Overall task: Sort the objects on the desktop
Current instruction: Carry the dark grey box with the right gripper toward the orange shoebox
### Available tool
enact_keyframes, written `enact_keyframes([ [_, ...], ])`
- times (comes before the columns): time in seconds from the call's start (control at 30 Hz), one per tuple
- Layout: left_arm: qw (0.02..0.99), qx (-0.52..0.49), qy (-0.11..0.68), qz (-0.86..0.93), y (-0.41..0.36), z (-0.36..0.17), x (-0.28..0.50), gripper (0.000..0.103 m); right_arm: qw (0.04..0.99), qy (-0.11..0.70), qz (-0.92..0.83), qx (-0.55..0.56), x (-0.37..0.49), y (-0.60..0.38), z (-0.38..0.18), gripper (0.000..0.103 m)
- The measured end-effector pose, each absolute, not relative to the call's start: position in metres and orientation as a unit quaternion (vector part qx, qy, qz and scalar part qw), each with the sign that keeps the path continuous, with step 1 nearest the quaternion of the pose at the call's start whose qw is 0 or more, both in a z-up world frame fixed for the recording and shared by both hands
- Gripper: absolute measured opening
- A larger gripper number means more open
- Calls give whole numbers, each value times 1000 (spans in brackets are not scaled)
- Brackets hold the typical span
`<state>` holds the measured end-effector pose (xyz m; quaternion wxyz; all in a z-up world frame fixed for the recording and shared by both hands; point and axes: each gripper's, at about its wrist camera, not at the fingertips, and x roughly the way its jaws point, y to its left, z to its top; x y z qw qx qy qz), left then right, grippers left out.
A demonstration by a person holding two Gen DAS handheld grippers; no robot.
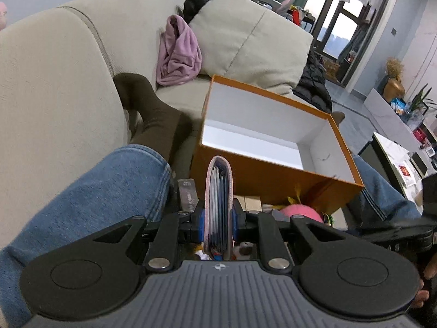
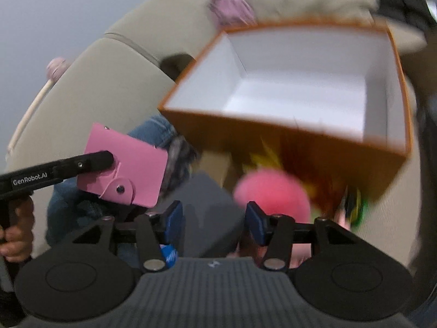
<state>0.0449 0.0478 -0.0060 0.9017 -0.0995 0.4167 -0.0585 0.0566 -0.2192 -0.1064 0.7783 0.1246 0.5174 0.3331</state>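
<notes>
My left gripper (image 1: 218,222) is shut on a pink card holder (image 1: 219,205), held edge-on just in front of an orange box (image 1: 267,183) with a white empty inside. In the right wrist view the card holder (image 2: 128,169) shows flat, pinched by the left gripper's black finger (image 2: 92,161), left of the orange box (image 2: 314,147). My right gripper (image 2: 214,222) is open and empty, above a dark grey block (image 2: 207,210) and beside a pink fuzzy ball (image 2: 270,191). That view is blurred.
A beige sofa (image 1: 54,95) surrounds the scene, with a purple cloth (image 1: 179,54) and a black jacket (image 1: 314,82) on it. A jeans-clad leg (image 1: 95,191) lies at left. Yellow and green items (image 2: 352,205) lie under the box's near corner.
</notes>
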Motion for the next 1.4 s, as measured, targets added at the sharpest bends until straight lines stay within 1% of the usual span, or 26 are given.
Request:
enact_keyframes([
  [0.13,902,-98,416,-64,42,-7,43,20,721,569,334,213,61,-224,-139,57],
  [0.2,903,-96,415,-64,40,-5,41,20,701,578,329,258,65,-226,-149,58],
  [0.27,903,-92,416,-61,38,-3,39,20,690,578,331,283,67,-226,-153,57],
  [0.33,903,-86,417,-54,36,-2,38,20,689,573,336,292,68,-224,-150,44],
  [0.4,904,-81,416,-48,35,-1,38,20,694,566,342,285,65,-223,-143,41],
  [0.5,906,-79,413,-54,33,5,39,20,714,544,355,260,59,-221,-123,39],
  [0.67,918,-60,388,-59,28,25,46,20,766,469,391,201,49,-217,-66,36],
  [0.7,921,-56,380,-60,27,30,48,20,778,450,395,189,48,-217,-55,24],
  [0.73,924,-53,374,-61,25,35,51,20,789,431,398,180,48,-216,-44,0],
  [0.83,931,-47,356,-63,23,47,62,20,810,393,402,167,63,-212,-16,0],
  [0.93,934,-44,349,-65,22,52,69,20,824,381,395,141,71,-206,-7,0],
  [1.0,934,-44,349,-66,22,50,69,20,825,386,393,129,72,-199,-12,0],
  [1.07,931,-46,355,-65,25,46,67,20,823,397,387,119,72,-203,-26,4],
  [1.2,924,-48,374,-65,30,33,57,20,813,437,371,101,66,-207,-57,7],
  [1.27,920,-57,382,-67,33,25,49,20,807,457,363,93,58,-214,-70,15],
  [1.33,916,-67,388,-73,36,18,42,20,796,482,356,85,52,-217,-85,34],
  [1.4,912,-80,394,-74,38,12,36,20,790,501,345,80,44,-223,-97,39],
])
